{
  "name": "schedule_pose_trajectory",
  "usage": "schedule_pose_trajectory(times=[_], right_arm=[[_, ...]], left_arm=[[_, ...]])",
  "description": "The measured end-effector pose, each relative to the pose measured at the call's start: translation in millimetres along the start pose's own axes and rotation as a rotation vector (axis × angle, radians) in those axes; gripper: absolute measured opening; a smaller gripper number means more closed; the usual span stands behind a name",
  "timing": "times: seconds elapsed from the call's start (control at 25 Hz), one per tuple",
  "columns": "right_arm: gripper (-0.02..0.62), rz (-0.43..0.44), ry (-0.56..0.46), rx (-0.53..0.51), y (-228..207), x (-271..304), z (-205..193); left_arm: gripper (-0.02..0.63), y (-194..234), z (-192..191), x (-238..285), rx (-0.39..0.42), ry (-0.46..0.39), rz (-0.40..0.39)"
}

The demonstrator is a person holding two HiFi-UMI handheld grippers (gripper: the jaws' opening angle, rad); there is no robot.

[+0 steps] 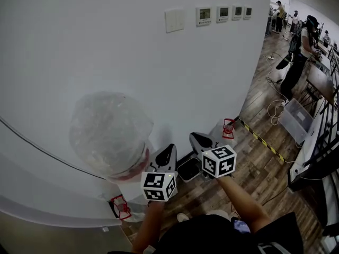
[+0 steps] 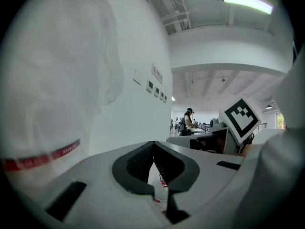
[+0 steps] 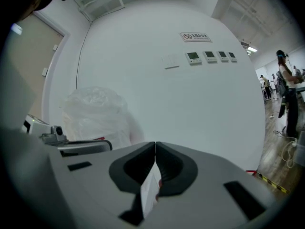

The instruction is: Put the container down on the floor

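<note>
- The left tool has its jaws together, tips touching, with nothing gripped. Something white with red print shows through the gap below the tips, too unclear to name.
- The right tool is the same, closed tip to tip and empty. A pale edge shows through its gap, and I cannot tell what it is.
- The container is white with a red band, and a clear bag billows over its top.
- It sits low against the wall, just beside the left tool on that tool's left, and neither tool holds it.
- Its foot is too unclear to say whether it touches the floor.
- In the head view both tools point toward the wall, near each other, with a dark tray low between them.
- High on the wall are a switch plate and a row of four small panels.
- The floor is wood plank. Striped tape runs along it, with a grey bin and loose cables to the right.
- People stand well off at the far right.
</note>
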State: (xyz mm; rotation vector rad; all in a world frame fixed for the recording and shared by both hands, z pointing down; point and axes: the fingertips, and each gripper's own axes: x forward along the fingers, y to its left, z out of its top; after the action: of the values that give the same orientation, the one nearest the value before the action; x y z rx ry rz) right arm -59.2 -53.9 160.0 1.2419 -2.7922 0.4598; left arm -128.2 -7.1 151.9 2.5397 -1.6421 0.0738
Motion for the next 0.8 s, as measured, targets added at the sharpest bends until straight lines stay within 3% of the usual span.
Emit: schedule_pose_trajectory(times=[0.32, 0.8], right_arm=[[0.031, 0.002, 0.016, -0.021, -11.8, -26.0, 19.1], [0.029, 0.02, 0.001, -0.038, -25.9, -67.3, 35.5]], left_arm=[[0.017, -22.8, 21.6, 5.7, -0.043, -0.039, 0.023], [0.017, -63.6, 34.6, 2.6, -0.036, -0.063, 0.07]])
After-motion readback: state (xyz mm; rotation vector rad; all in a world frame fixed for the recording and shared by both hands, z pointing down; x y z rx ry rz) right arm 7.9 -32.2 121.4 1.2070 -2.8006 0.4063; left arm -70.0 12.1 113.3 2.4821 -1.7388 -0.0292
